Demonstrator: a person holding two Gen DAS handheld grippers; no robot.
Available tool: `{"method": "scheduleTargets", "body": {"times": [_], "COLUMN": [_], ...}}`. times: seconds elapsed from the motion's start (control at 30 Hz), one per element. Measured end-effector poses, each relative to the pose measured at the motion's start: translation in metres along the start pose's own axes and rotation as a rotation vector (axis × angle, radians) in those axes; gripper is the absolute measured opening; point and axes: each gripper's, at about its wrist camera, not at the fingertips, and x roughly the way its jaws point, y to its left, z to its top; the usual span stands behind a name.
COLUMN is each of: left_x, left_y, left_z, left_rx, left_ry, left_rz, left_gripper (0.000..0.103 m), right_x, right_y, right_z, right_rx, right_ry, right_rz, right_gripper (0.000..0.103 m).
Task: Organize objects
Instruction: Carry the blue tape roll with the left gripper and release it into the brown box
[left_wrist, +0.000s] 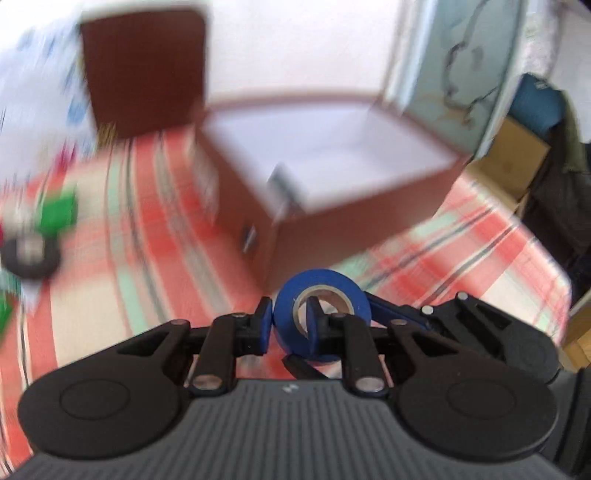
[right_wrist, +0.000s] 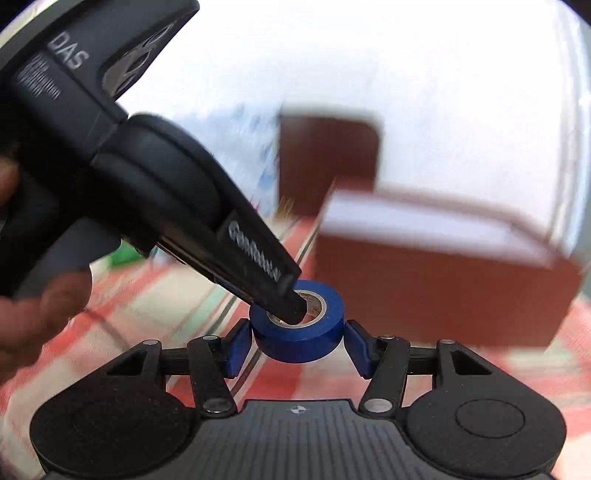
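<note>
A blue tape roll (left_wrist: 321, 295) hangs above the plaid tablecloth (left_wrist: 147, 266), in front of an open brown box (left_wrist: 354, 229) with a white inside. My left gripper (left_wrist: 289, 319) is shut on the roll's wall, one finger outside it and the other inside the core hole. In the right wrist view the blue tape roll (right_wrist: 299, 332) lies flat between the blue pads of my right gripper (right_wrist: 297, 349), which press on its two sides. The left gripper (right_wrist: 291, 304) reaches in from the upper left, held by a person's hand (right_wrist: 33, 317). The brown box (right_wrist: 443, 291) stands just behind.
A brown lid (left_wrist: 144, 74) stands upright behind the box. A black tape roll (left_wrist: 31, 254) and a green object (left_wrist: 59, 214) lie blurred at the left. A pale blue round panel (left_wrist: 461, 74) leans at the back right, with a cardboard box (left_wrist: 513, 158) past the table edge.
</note>
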Motion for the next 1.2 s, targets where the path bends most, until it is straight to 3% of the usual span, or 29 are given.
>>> {"method": "scheduleTargets", "body": {"times": [0.1, 0.17, 0.4, 0.53, 0.73, 0.83, 0.97, 1.07, 1.2], "left_x": [-0.004, 0.008, 0.066, 0.087, 0.117, 0.126, 0.143, 0.133, 0.103], "left_y": [-0.028, -0.044, -0.059, -0.063, -0.04, -0.033, -0.024, -0.023, -0.03], "left_z": [0.035, 0.053, 0.094, 0.098, 0.092, 0.1, 0.117, 0.115, 0.097], "left_rx": [0.097, 0.145, 0.113, 0.162, 0.119, 0.128, 0.11, 0.088, 0.105], "left_ry": [-0.094, -0.133, -0.169, -0.235, -0.233, -0.263, -0.231, -0.232, -0.221], "left_rz": [-0.011, -0.008, -0.029, 0.038, 0.121, 0.148, 0.185, 0.173, 0.153], "left_gripper": [0.022, 0.022, 0.022, 0.036, 0.036, 0.036, 0.036, 0.036, 0.037], "right_x": [-0.005, 0.003, 0.056, 0.075, 0.059, 0.071, 0.09, 0.099, 0.071], "right_y": [-0.022, -0.039, -0.097, -0.116, -0.107, -0.101, -0.142, -0.155, -0.148], "right_z": [0.018, 0.028, 0.045, 0.038, 0.021, 0.024, 0.034, 0.035, 0.039], "right_rx": [0.005, 0.01, 0.133, 0.167, 0.12, 0.105, 0.176, 0.187, 0.232], "right_ry": [-0.11, -0.132, -0.068, -0.036, -0.123, -0.118, -0.081, -0.028, -0.099], "right_rz": [-0.087, -0.133, -0.202, -0.251, -0.289, -0.303, -0.317, -0.368, -0.329], "right_gripper": [0.055, 0.055, 0.055, 0.061, 0.066, 0.066, 0.07, 0.069, 0.069]}}
